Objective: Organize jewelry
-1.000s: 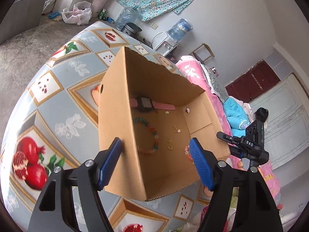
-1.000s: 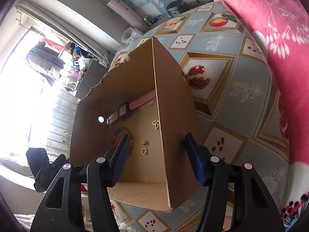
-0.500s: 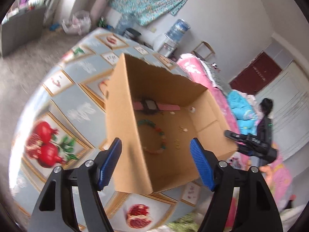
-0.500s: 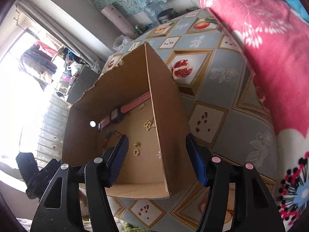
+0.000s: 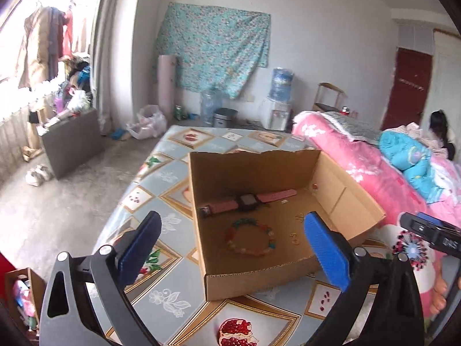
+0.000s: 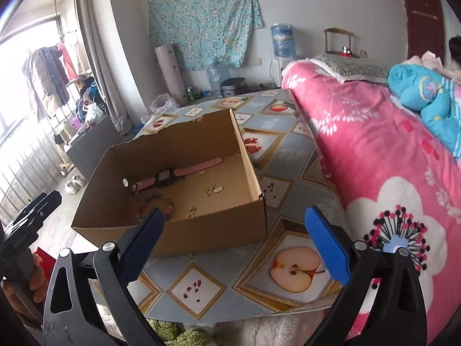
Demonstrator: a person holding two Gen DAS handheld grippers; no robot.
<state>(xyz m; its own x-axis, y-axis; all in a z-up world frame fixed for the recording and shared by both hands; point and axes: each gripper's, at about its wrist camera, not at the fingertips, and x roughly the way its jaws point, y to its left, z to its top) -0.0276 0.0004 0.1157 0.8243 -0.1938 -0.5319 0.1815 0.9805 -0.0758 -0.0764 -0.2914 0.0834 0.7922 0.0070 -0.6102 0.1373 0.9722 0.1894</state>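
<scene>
The cardboard box point(image 5: 276, 271) is open-topped, plain brown, with a ragged torn edge along its far wall and corrugated fluting showing at the cut rim. It sits on the fruit-patterned cloth point(image 5: 170, 300), ahead of both tongs and clear of them. On its floor lie a pink-strapped watch point(image 5: 247, 201) with a dark square face, a bracelet point(image 5: 250, 238) of rounded multicoloured beads laid in a loop nearer the tongs, and a few small gold pieces point(image 5: 295, 235) (too small to tell apart) to the right of the bracelet.

The left gripper point(image 5: 230, 248) has its jaws spread wide with nothing between the blue ribbed pads; the right gripper point(image 6: 234, 238) is likewise wide apart and empty. Both have just been opening. A second ago each pair straddled a side wall of the box, which stood tilted; now the box rests flat on the cloth and both tongs have drawn back and risen, so the whole box shows in front of them.

To the right of the tongs lies a pink flowered blanket point(image 6: 374, 155), soft and fleecy. The cloth looks smooth and glossy.
</scene>
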